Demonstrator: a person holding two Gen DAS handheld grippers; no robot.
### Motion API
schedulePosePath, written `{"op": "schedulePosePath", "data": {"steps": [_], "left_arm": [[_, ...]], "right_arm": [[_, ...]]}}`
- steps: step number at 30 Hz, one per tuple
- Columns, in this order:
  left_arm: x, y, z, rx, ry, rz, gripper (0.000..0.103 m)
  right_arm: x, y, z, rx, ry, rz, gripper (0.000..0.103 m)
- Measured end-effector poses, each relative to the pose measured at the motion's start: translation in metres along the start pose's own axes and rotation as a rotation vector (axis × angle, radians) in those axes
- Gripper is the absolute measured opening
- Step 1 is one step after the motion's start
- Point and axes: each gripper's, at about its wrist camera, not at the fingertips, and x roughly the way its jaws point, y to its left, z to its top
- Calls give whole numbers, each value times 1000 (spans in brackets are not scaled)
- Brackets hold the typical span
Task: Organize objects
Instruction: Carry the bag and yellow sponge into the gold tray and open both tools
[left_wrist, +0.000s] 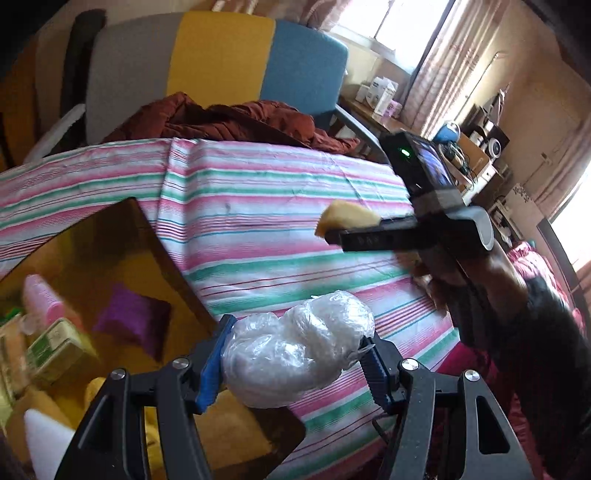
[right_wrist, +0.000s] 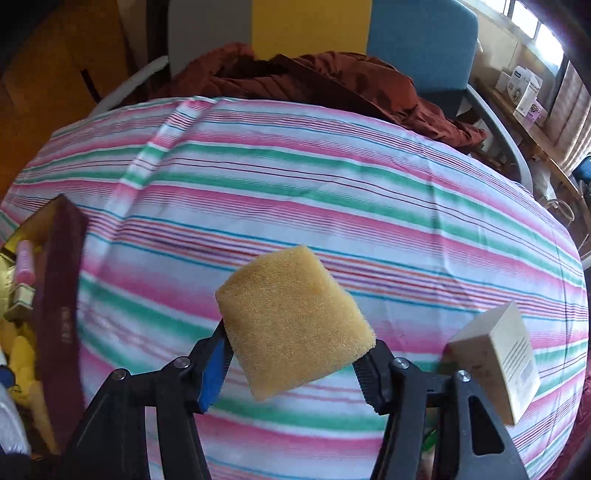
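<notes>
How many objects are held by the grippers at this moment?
2. The left gripper holds a clear plastic bag above the edge of the box. The right gripper holds a yellow sponge above the striped cloth.

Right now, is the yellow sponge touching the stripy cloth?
Apart. The left wrist view shows the yellow sponge held in the right gripper up above the striped cloth; the right wrist view also shows it raised between the fingers.
</notes>
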Motion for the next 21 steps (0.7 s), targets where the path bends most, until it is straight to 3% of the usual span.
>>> {"op": "schedulePosePath", "data": {"steps": [11,21], "left_arm": [[-66,71,-24,-155,-122,95,65],[-108,136,-63,-315,-188,167,65]], "right_arm": [[-58,82,-40,-24,-114,150,60],[-80,158,-66,-130,-176,257,60]]}}
